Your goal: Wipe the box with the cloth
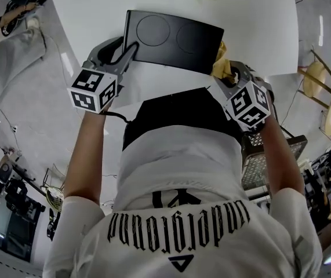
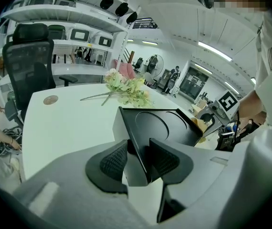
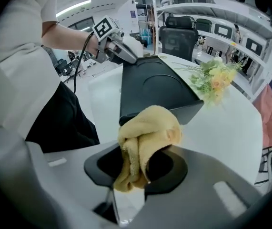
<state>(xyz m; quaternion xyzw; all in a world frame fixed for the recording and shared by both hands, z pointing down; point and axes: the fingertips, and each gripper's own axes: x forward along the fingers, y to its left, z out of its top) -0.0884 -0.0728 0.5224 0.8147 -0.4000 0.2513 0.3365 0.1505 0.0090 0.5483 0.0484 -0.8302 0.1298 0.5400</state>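
The only readable print is on the person's white shirt (image 1: 177, 172): blackletter lettering (image 1: 179, 225), upside down from above, apparently "underground", with a triangle emblem (image 1: 181, 263) just beside it.

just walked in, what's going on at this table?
A person is working with a handheld tool in each hand at a white table. The left tool is clamped on a corner of the black box, steadying it. The right tool grips a bunched yellow cloth, held at the box's opposite end, ready to wipe. Whether the cloth actually touches the box is unclear. Flowers lie beyond the box.
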